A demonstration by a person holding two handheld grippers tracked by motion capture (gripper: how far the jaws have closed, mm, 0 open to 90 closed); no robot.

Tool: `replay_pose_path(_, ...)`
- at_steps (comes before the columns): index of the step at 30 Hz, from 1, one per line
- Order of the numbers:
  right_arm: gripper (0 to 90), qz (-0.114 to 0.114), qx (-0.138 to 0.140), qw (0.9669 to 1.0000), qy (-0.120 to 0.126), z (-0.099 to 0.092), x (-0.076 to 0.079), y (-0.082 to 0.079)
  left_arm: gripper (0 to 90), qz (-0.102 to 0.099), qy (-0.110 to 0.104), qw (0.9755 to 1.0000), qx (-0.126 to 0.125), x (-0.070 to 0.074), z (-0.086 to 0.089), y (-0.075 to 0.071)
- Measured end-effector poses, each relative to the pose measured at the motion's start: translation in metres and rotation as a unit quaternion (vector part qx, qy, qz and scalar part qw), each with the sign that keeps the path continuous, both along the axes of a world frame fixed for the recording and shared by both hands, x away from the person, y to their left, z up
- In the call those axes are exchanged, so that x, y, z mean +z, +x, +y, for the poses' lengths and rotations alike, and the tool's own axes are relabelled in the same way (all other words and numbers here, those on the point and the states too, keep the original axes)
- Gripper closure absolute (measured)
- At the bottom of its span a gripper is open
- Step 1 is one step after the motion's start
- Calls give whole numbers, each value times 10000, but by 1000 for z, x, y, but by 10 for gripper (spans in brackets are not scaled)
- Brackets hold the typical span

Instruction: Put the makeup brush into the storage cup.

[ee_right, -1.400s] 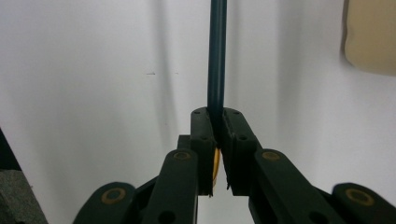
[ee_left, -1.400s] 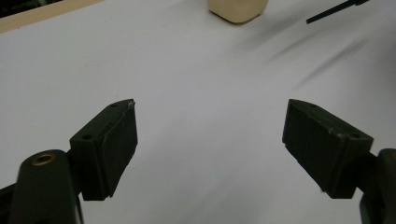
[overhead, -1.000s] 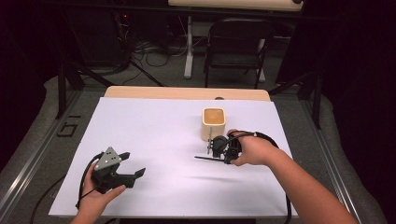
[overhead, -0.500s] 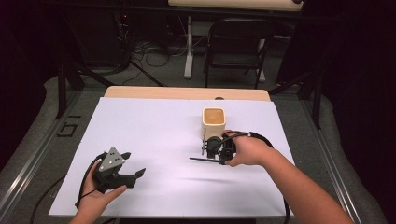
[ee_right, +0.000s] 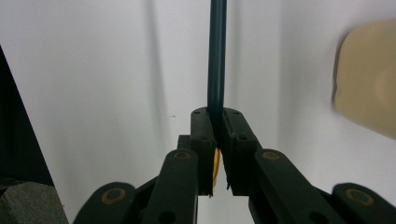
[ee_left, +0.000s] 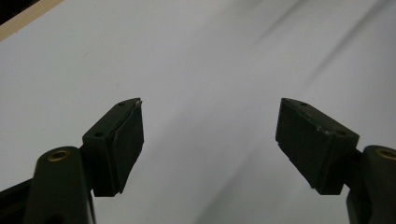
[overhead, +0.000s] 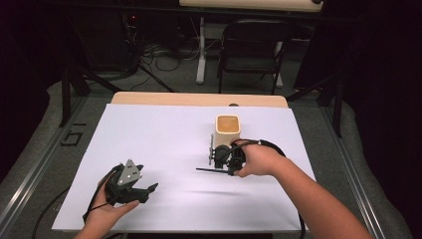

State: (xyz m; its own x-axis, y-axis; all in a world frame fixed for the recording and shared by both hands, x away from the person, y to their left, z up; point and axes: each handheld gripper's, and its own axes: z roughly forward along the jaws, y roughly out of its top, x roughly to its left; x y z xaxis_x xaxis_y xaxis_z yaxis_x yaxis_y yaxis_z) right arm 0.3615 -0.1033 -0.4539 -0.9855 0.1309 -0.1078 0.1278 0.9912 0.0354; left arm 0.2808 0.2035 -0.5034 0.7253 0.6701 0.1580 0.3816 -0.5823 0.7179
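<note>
- The right gripper (ee_right: pixel 217 140) is clenched on a thin dark stick, possibly a pen (ee_right: pixel 217 56); the blurred pictures leave its kind uncertain.
- The pen sticks straight out from between the pads, in line with the jaws.
- In the high view the pen (overhead: pixel 209 170) lies nearly level just above the white table (overhead: pixel 159 129), its long axis running across the table and its free end pointing left.
- A beige cup (overhead: pixel 228 130) stands just behind the right gripper (overhead: pixel 226 162).
- The left gripper (ee_left: pixel 208 140), its jaws apart with nothing between them after just closing a little, rests near the table's front left (overhead: pixel 142 189), well apart from the pen.
</note>
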Motion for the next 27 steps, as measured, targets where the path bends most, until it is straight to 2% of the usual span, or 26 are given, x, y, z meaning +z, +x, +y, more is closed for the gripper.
replay_pose_path(5,837,30,23,10000,-18,6,0,-1,236,-6,125,9999,-89,1,-8,1)
replay_pose_path(8,837,25,54,10000,11,10,0,0,237,-117,391,9990,-171,1,-17,1)
replay_pose_path(9,837,25,54,10000,11,10,0,0,237,-117,391,9990,-171,1,-17,1)
replay_pose_path(13,837,32,70,10000,20,14,1,0,245,-257,772,9963,-286,0,-26,0)
replay_pose_path(16,837,46,53,10000,9,14,2,0,248,-334,966,9941,-362,0,-33,0)
replay_pose_path(22,837,24,54,10000,14,15,2,1,248,-450,1040,9923,-504,2,-44,2)
replay_pose_path(26,837,28,73,10000,15,15,2,1,248,-524,1214,9894,-593,1,-51,3)
replay_pose_path(27,837,28,73,10000,15,15,2,1,248,-524,1214,9894,-593,1,-51,3)
